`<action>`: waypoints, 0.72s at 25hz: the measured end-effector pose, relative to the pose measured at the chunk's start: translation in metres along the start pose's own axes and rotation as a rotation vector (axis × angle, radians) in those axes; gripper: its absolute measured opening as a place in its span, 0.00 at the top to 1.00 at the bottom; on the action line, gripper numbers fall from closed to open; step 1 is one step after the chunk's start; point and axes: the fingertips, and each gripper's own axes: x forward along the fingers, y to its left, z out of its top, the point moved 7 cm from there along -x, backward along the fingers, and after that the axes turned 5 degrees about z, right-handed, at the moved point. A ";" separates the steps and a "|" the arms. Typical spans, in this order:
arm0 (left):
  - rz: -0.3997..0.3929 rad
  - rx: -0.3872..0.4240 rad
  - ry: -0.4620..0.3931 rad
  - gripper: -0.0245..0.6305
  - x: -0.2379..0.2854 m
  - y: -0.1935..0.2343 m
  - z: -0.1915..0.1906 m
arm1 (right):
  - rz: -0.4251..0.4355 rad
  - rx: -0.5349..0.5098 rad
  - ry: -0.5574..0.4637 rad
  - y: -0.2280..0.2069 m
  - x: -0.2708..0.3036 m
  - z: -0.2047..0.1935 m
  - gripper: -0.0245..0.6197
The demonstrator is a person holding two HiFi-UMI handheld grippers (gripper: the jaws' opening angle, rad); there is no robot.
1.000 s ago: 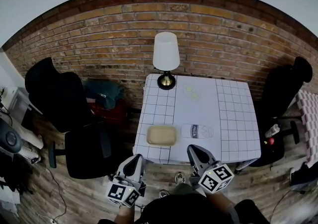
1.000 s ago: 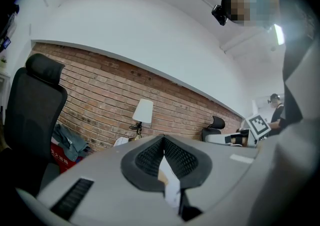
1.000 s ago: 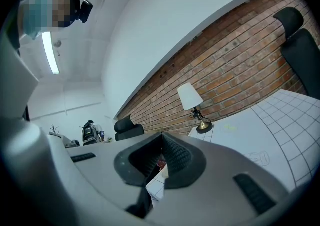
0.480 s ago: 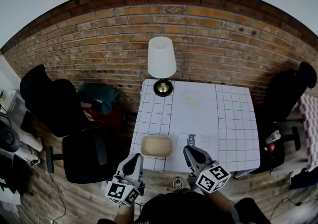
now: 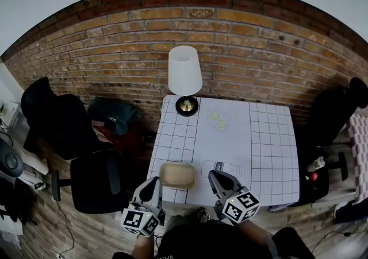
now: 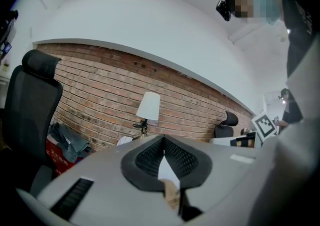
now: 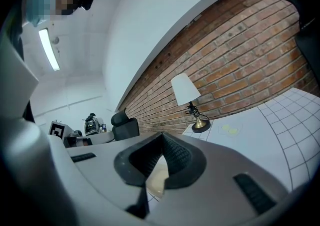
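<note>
My left gripper and right gripper hover side by side at the near edge of a white gridded table. Both are shut with nothing in them. A shallow tan tray lies on the table between them, just beyond the left gripper's tip. A clear bottle with dark print lies on its side in front of the right gripper. In the left gripper view the left gripper has its jaws met in a point, and a bit of the tray shows below. The right gripper looks the same, over the tray.
A white-shaded lamp stands at the table's far left corner by the brick wall. A clear bag with yellow-green pieces lies near it. Black office chairs stand left and right. A teal cloth rests on a red box.
Both grippers have come forward to the table's near edge. The tray and bottle now lie right at their tips. Both jaws stay shut.
</note>
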 end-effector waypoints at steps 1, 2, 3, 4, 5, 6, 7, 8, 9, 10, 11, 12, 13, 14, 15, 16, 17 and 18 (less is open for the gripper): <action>-0.004 0.003 0.000 0.95 0.002 0.002 0.000 | -0.005 0.000 -0.002 -0.001 0.001 0.000 0.96; -0.008 0.004 0.002 0.95 0.005 0.005 0.000 | -0.011 0.000 -0.005 -0.002 0.003 -0.001 0.96; -0.011 0.002 0.007 0.95 0.008 0.009 0.000 | -0.017 0.001 -0.008 -0.003 0.006 -0.002 0.96; -0.015 -0.001 0.014 0.95 0.011 0.012 0.000 | -0.026 0.002 -0.011 -0.003 0.008 -0.003 0.96; -0.020 -0.002 0.022 0.95 0.014 0.017 -0.001 | -0.038 0.003 -0.013 -0.003 0.011 -0.004 0.96; -0.028 0.000 0.030 0.95 0.017 0.021 -0.001 | -0.051 0.005 -0.014 -0.003 0.013 -0.005 0.96; -0.038 0.005 0.040 0.95 0.020 0.026 -0.002 | -0.066 0.006 -0.015 -0.002 0.016 -0.006 0.96; -0.050 0.011 0.049 0.95 0.023 0.031 -0.002 | -0.081 0.007 -0.016 -0.001 0.018 -0.008 0.96; -0.061 0.019 0.057 0.95 0.026 0.036 -0.002 | -0.095 0.008 -0.019 0.000 0.020 -0.011 0.96; -0.071 0.026 0.066 0.95 0.029 0.042 -0.003 | -0.111 0.012 -0.022 0.000 0.023 -0.014 0.96; -0.081 0.031 0.075 0.95 0.033 0.046 -0.004 | -0.128 0.017 -0.026 0.000 0.025 -0.017 0.96; -0.090 0.035 0.085 0.95 0.036 0.051 -0.004 | -0.143 0.023 -0.030 0.000 0.027 -0.020 0.96; -0.100 0.038 0.096 0.95 0.038 0.055 -0.005 | -0.157 0.030 -0.033 0.000 0.029 -0.023 0.96; -0.111 0.041 0.107 0.95 0.041 0.059 -0.007 | -0.169 0.035 -0.035 0.001 0.031 -0.026 0.96; -0.123 0.045 0.120 0.95 0.043 0.062 -0.009 | -0.180 0.039 -0.036 0.001 0.033 -0.029 0.96; -0.134 0.049 0.132 0.95 0.046 0.064 -0.011 | -0.191 0.042 -0.037 0.001 0.034 -0.032 0.96; -0.145 0.053 0.143 0.95 0.049 0.067 -0.013 | -0.201 0.045 -0.037 0.001 0.036 -0.034 0.96; -0.155 0.054 0.154 0.95 0.051 0.069 -0.016 | -0.211 0.047 -0.036 0.002 0.037 -0.038 0.96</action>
